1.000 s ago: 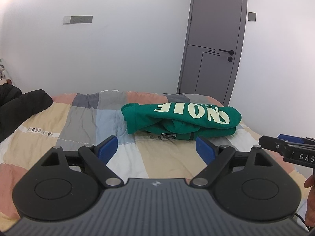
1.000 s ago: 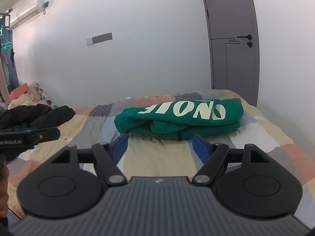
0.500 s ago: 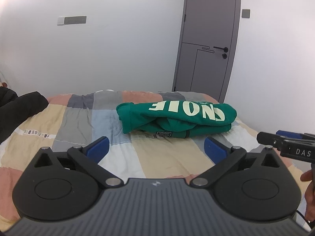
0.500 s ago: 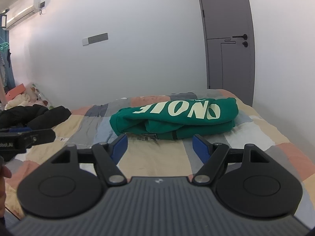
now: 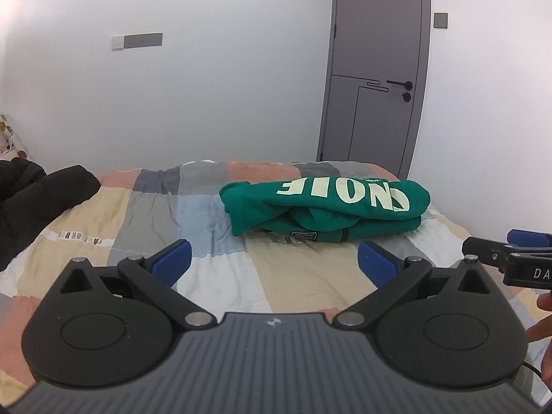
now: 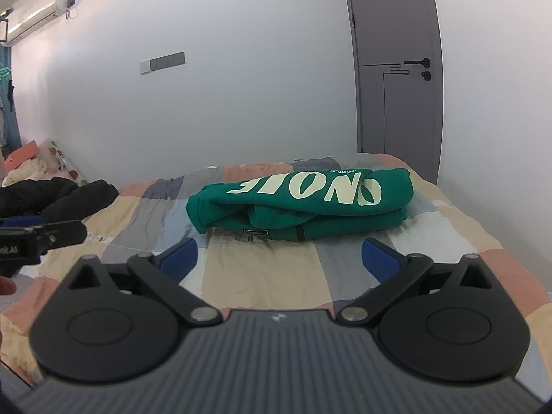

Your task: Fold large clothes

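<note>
Grippers first: the left gripper (image 5: pixel 272 262) and the right gripper (image 6: pixel 277 258) both hang short of the green sweatshirt (image 5: pixel 324 207), jaws just spread to their widest, nothing between them. Beyond them the sweatshirt lies bundled mid-quilt (image 5: pixel 145 214), towards the door (image 5: pixel 376 69). It looks soft, thick and floppy (likely light); I'd pinch a folded edge.

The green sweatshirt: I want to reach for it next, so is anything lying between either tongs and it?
Nothing visible. Only bare patchwork quilt lies between the open left tongs and the green sweatshirt, and likewise ahead of the open right tongs. The black clothing sits far off to the side.
</note>
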Motion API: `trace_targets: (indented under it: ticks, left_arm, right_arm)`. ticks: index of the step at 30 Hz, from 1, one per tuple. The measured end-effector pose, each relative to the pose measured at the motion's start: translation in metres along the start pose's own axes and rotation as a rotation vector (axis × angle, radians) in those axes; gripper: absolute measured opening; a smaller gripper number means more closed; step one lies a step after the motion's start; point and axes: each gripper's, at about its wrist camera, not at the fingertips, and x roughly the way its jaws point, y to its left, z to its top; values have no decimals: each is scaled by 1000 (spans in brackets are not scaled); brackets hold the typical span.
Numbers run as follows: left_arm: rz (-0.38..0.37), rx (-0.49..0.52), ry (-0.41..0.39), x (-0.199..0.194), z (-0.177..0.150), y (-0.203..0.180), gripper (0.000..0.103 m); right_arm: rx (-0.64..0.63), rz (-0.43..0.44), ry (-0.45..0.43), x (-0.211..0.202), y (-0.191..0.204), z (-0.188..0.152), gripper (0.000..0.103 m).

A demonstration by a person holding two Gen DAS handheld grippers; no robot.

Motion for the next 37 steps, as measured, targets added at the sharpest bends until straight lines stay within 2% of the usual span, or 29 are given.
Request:
trace_targets:
  ticks: [11,19,37]
  left_arm:
    - [13,4,9,0,0,0,103]
    - [-13,-37,19,2,0,5,103]
    - [-12,-25,8,-6,-1,2,103]
  right_arm:
    - [6,-16,9,3,-2,-1,103]
    - [0,-13,5,2,1,0,103]
    - [-3,-13,12,1,3,-1,103]
